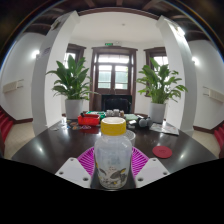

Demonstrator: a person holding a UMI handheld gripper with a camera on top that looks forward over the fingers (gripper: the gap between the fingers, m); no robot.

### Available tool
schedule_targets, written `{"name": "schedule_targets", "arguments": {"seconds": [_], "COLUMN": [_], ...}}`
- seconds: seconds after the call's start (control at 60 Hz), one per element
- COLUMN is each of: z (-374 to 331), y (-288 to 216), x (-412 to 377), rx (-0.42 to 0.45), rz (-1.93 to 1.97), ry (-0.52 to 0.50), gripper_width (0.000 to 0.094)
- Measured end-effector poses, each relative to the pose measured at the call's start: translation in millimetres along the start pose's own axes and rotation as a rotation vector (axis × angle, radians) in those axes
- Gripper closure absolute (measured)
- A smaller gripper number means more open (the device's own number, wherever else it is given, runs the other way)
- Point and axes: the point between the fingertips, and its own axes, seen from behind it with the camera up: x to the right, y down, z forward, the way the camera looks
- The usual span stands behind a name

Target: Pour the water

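Observation:
A clear plastic bottle (pixel 113 158) with a yellow cap (pixel 114 126) and a printed label stands upright between my gripper's (pixel 113 172) fingers. Both pink pads (pixel 88 160) press against its sides, so the gripper is shut on the bottle. A white cup (pixel 125 120) shows just behind the cap, on the dark round table (pixel 50 145). A red lid-like disc (pixel 162 151) lies on the table ahead and to the right of the fingers.
A red container (pixel 89 119) and dark items (pixel 143 122) sit at the table's far side. Two potted plants (pixel 72 85) flank a wooden door (pixel 113 78) beyond the table. White pillars stand at both sides.

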Motion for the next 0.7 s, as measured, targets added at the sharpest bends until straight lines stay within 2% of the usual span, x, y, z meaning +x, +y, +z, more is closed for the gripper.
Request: {"name": "schedule_targets", "arguments": {"seconds": [0.133, 0.217, 0.367, 0.467, 0.583, 0.7], "z": [-1.1, 2.3, 26.2, 47.9, 62.4, 80.3], "y": [3.1, -2.2, -17.4, -36.2, -66.7, -81.1], "x": [-32.8, -47.4, -95.7, -114.2, -122.6, -99.9], "rx": [-0.020, -0.035, -0.076, -0.074, -0.050, 0.027], "rz": [0.008, 0.083, 0.358, 0.618, 0.908, 1.178], "ry": [-0.012, -0.055, -0.156, -0.209, -0.240, -0.260], "gripper_width": [0.0495, 0.0496, 0.0494, 0.0495, 0.0495, 0.0497]}}
